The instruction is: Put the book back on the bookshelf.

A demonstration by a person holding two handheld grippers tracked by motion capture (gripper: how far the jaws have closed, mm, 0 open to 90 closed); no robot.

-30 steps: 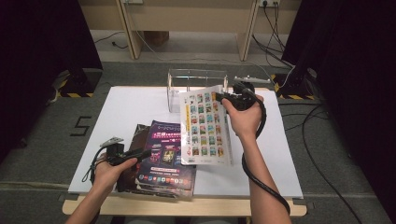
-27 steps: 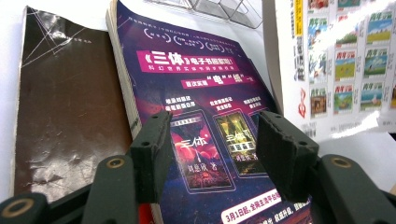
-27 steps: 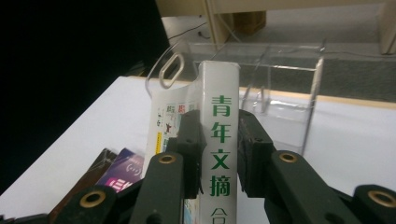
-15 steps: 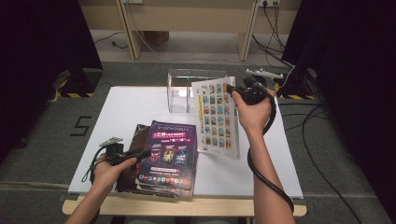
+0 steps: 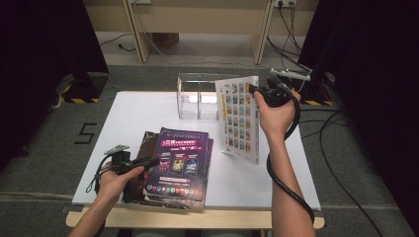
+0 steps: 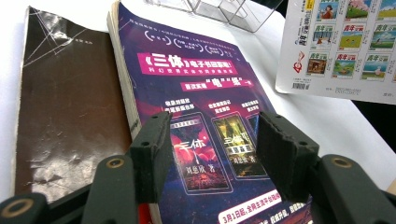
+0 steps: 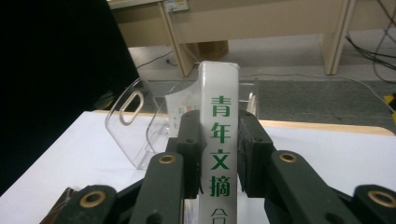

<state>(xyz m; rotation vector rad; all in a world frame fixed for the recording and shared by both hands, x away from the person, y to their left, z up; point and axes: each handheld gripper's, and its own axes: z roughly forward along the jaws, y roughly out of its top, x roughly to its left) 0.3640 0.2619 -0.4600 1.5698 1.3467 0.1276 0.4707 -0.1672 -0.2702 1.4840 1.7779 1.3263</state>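
A white magazine (image 5: 239,118) with a grid of small cover pictures hangs upright over the right half of the table, its lower edge near the tabletop. My right gripper (image 5: 257,92) is shut on its top corner; in the right gripper view both jaws clamp the white spine (image 7: 219,154) with green characters. A purple-covered book (image 5: 179,160) lies on a stack at the front left, beside a dark brown book (image 6: 65,107). My left gripper (image 5: 150,162) rests open at the purple book's left edge, and its jaws straddle the cover (image 6: 210,140).
A clear acrylic file holder (image 5: 197,96) stands at the back middle of the white table (image 5: 128,118), just left of the held magazine. Cables trail on the floor at the right. A wooden table edge (image 5: 197,217) runs along the front.
The right gripper has lifted the magazine from leaning flat to upright and carried it rightward, away from the acrylic holder. The left gripper has stayed on the purple book.
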